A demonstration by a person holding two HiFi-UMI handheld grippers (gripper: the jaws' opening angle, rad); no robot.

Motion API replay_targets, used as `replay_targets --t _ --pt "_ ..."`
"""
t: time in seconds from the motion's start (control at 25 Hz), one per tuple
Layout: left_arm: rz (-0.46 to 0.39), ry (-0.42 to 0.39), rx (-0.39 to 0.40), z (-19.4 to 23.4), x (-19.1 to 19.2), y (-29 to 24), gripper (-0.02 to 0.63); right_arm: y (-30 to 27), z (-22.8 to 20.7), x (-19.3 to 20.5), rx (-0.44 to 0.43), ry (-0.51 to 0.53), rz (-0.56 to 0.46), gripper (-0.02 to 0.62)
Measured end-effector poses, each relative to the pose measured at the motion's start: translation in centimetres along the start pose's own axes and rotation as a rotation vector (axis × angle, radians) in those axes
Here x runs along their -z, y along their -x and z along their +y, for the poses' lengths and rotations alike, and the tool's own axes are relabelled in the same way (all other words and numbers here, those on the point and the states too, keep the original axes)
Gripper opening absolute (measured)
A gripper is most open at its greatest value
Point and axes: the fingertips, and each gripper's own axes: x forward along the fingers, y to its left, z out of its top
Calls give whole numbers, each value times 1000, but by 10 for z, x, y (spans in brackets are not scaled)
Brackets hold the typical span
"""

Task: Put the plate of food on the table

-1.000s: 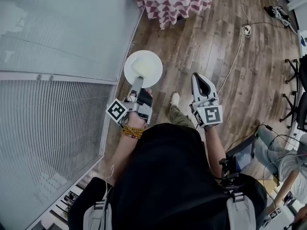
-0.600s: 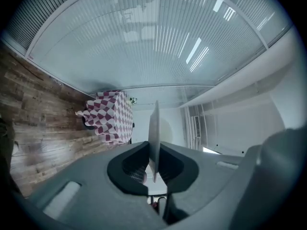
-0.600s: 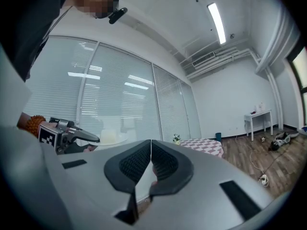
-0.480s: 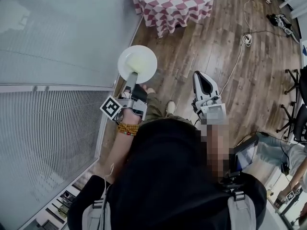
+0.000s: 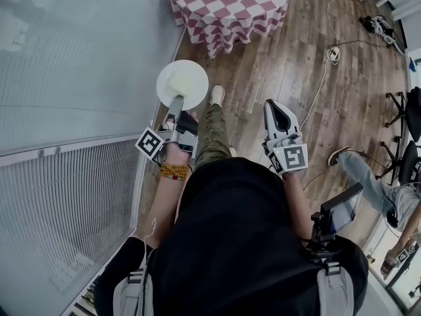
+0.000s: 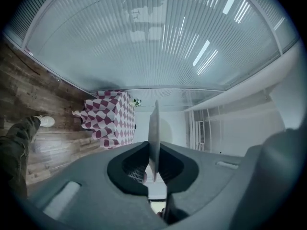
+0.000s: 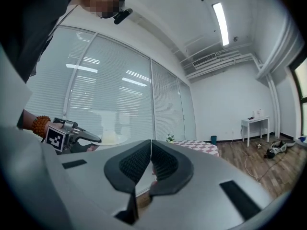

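- Holding the plate (image 5: 182, 81) by its rim, my left gripper (image 5: 178, 103) is squeezed tight.
- My right gripper (image 5: 275, 105) is closed on nothing.
- Next, I think: reach the table (image 5: 227, 5) ahead, keep it flat.

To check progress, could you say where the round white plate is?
The plate is left of centre in the head view, in the left hand-held gripper, above wooden floor short of the red-checked table.
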Motion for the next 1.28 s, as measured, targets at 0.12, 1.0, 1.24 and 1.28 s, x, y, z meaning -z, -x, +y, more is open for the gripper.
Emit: replay_targets --t 0.12,1.0,1.24,1.28 --pt "17 -2 16 -3 -12 -33 20 -26 -10 -15 -9 26 -5 11" --pt "54 110 -45 22 -113 -262 20 -263 -114 -41 17 15 145 11" --pt "72 110 -40 21 -146 -327 20 -335 -135 -54 9 17 135 11" --pt "77 108 -36 18 -151 -339 20 -346 -139 -58 9 16 131 11"
